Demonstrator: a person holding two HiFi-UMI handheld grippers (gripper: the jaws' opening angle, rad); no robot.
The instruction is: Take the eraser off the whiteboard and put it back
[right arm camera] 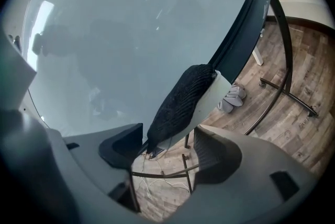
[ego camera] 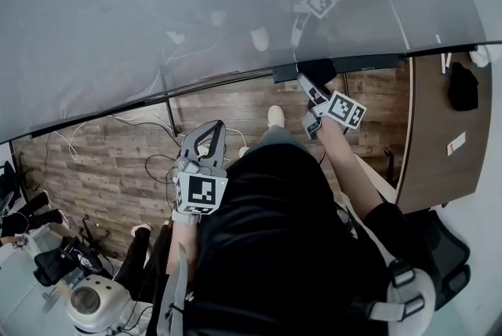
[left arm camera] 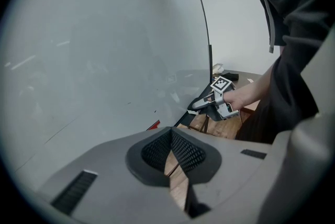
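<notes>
— Nearest, the left gripper (left arm camera: 170, 138) fills its own view. How do its jaws stand?
— Pressed together at the tips, with nothing between them. It hangs in front of the whiteboard (left arm camera: 104, 50), clear of the glass.
— And the eraser (right arm camera: 183, 102)?
— On the whiteboard, low down by the dark rail (right arm camera: 239, 40) along its edge. It lies tilted, with the black felt turned to the glass and the pale back facing outward.
— Is it gripped?
— No. The right gripper (right arm camera: 166, 143) has its jaws spread wide, one on either side of the eraser's lower end. That end sits between the pads, nearer the left one. Neither pad presses on it.
— Where is that gripper against the whiteboard?
— At the bottom edge, toward the right part in the head view, pointing at the glass.
— Anything further right?
— A wooden table (ego camera: 431, 146) stands past the whiteboard's right end, on the plank floor (right arm camera: 293, 129).
</notes>
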